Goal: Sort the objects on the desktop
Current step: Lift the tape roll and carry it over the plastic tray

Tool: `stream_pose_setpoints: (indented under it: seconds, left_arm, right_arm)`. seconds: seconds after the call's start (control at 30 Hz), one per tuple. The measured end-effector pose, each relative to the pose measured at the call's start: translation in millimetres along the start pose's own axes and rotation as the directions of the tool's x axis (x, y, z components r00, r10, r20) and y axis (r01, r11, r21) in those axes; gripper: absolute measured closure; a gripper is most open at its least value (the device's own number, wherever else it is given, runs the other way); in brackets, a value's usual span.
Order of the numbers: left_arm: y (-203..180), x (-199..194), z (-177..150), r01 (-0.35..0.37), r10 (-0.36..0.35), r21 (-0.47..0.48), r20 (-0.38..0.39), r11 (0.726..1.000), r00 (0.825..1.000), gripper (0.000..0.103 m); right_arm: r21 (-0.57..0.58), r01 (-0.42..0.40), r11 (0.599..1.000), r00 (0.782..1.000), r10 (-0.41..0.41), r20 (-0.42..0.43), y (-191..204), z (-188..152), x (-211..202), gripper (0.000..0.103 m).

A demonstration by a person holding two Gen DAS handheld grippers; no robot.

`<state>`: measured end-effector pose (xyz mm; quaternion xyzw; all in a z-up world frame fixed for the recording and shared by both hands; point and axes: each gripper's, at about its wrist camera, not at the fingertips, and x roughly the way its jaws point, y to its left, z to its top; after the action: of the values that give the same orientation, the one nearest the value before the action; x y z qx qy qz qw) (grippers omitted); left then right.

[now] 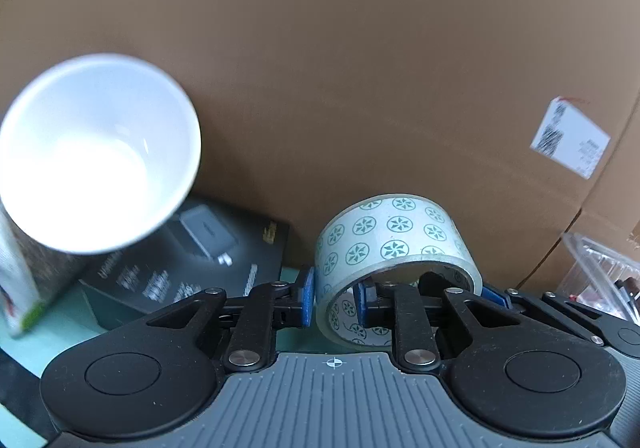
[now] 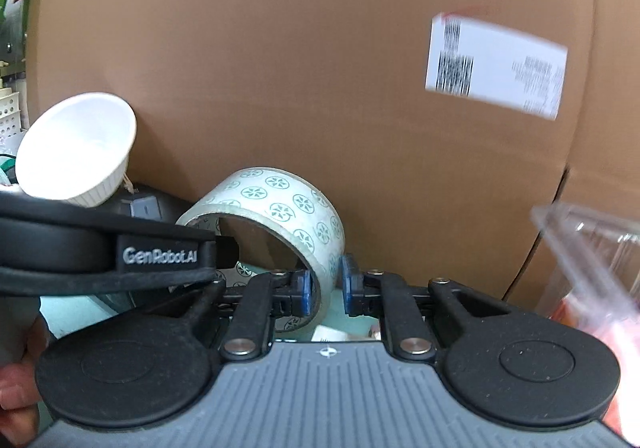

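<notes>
A roll of clear tape (image 1: 384, 232) printed with green pinwheel marks stands on edge in front of a cardboard wall. My left gripper (image 1: 334, 300) is shut on the roll's left wall, one blue pad outside and one inside the ring. My right gripper (image 2: 326, 288) is shut on the opposite wall of the same tape roll (image 2: 280, 200), pinching it the same way. The right gripper's fingers (image 1: 494, 295) show at the roll's far side in the left wrist view. The left tool's black housing (image 2: 160, 256) crosses the left of the right wrist view.
A white bowl (image 1: 96, 152) (image 2: 76, 152) leans tilted on a black product box (image 1: 192, 260) at the left. A large cardboard box (image 1: 360, 68) with a shipping label (image 2: 496, 64) closes off the back. A clear plastic container (image 2: 592, 248) sits at the right. The tabletop (image 1: 52, 340) is pale teal.
</notes>
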<state>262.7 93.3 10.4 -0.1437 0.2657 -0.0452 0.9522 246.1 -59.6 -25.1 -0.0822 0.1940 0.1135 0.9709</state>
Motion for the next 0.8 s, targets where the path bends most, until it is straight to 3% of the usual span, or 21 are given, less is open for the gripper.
stream_pose_setpoints:
  seconds: [0.3,0.43,0.53,0.8]
  left_arm:
    - [-18,-61,3,-0.001,0.002,-0.012,0.065,1.000,0.998,0.084]
    - [-46,-89,7,0.006,-0.005,-0.005,0.104,1.000,0.995,0.084]
    - [-62,-108,3,0.026,-0.027,0.005,0.124,1.000,0.992,0.084]
    - [-119,-161,-9,0.117,-0.127,0.078,0.135,0.990,0.983,0.084]
  right_arm:
    - [0.044,-0.006,0.999,0.997,0.003,0.074,-5,9,-64,0.085]
    - [0.056,-0.008,0.998,0.993,0.001,0.117,-10,9,-103,0.085]
    - [0.060,0.001,0.998,0.989,-0.009,0.146,4,15,-114,0.085]
    - [0.102,0.079,0.992,0.978,-0.097,0.185,-35,7,-161,0.085]
